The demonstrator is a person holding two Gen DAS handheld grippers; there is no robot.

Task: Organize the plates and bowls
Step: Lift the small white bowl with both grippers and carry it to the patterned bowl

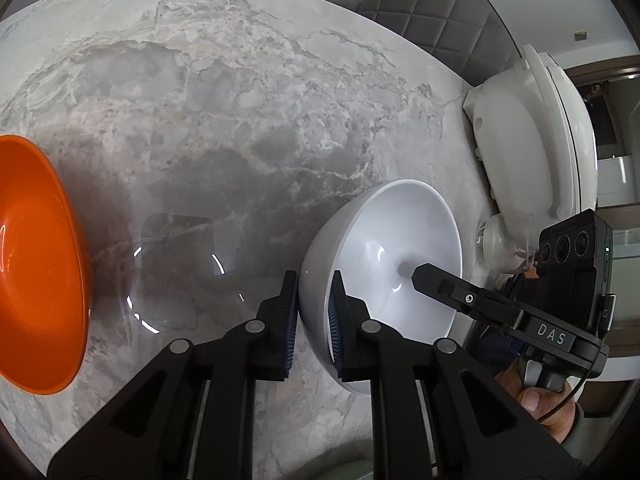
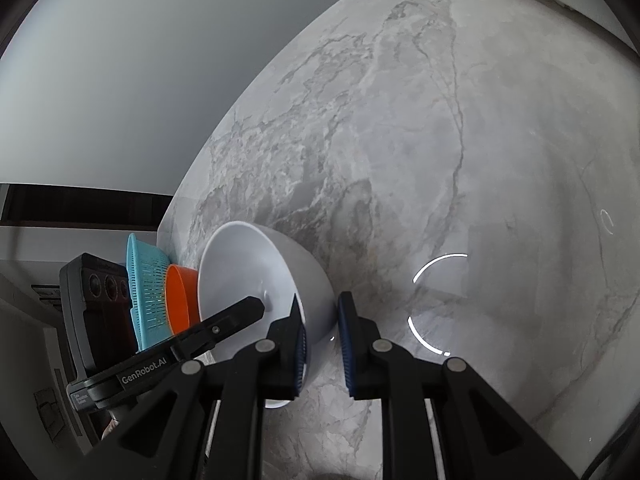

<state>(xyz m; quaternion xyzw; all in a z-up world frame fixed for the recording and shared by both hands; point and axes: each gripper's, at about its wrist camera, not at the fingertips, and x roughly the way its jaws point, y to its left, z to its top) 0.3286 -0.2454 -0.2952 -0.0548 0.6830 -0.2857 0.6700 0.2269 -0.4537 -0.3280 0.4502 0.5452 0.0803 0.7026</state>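
A white bowl (image 1: 384, 256) is held above the marble table by both grippers on opposite rims. My left gripper (image 1: 314, 312) is shut on the bowl's near rim, one finger inside, one outside. My right gripper (image 2: 320, 332) is shut on the other rim of the same bowl (image 2: 248, 272). In the left wrist view the right gripper's finger (image 1: 432, 278) reaches into the bowl. An orange bowl (image 1: 36, 264) lies at the left; it also shows in the right wrist view (image 2: 182, 300). A clear glass plate (image 1: 180, 264) lies on the table below.
A blue colander (image 2: 146, 292) sits behind the orange bowl. A white appliance (image 1: 536, 136) stands at the table's right side beside a small clear dish (image 1: 494, 236). The marble table (image 1: 240, 100) extends far; its edge meets a quilted grey seat (image 1: 432, 12).
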